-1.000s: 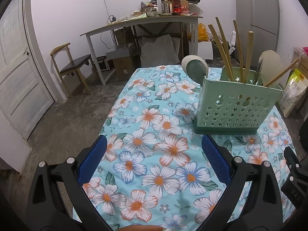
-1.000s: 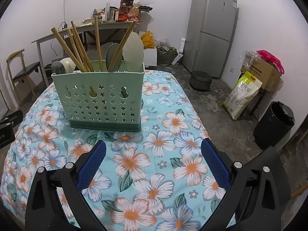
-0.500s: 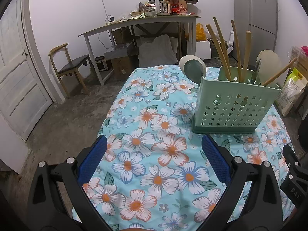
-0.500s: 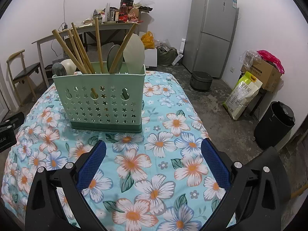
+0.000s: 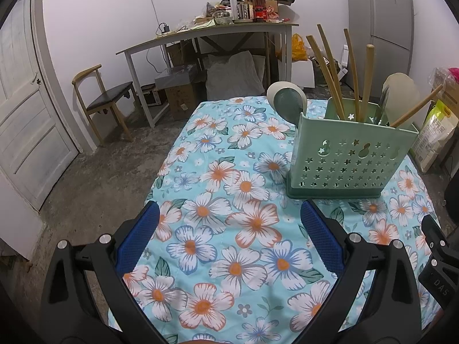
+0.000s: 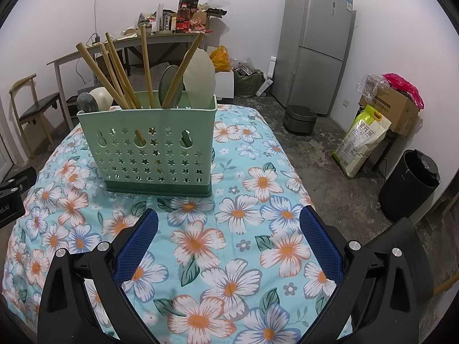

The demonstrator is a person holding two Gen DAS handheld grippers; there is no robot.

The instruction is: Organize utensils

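A mint-green utensil holder with star holes (image 5: 348,159) (image 6: 149,149) stands upright on the flowered tablecloth (image 5: 229,200) (image 6: 243,200). Several bamboo chopsticks and handles (image 5: 330,68) (image 6: 114,71), two spoons (image 5: 287,103) (image 6: 94,99) and pale spatulas (image 5: 401,94) (image 6: 200,74) stick out of it. My left gripper (image 5: 228,238) is open and empty, near the table's front, left of the holder. My right gripper (image 6: 228,238) is open and empty, in front of the holder. Part of the right gripper shows at the left wrist view's right edge (image 5: 436,263).
Behind the table stand a cluttered desk (image 5: 218,31) (image 6: 129,43), a wooden chair (image 5: 103,100) (image 6: 31,106), a white door (image 5: 25,109) and a grey fridge (image 6: 318,43). A black bin (image 6: 413,183), a rice bag (image 6: 364,140) and a cooker (image 6: 299,119) sit on the floor at right.
Both grippers have drawn back a little from the holder, which now looks slightly farther away. Both stay open and empty.
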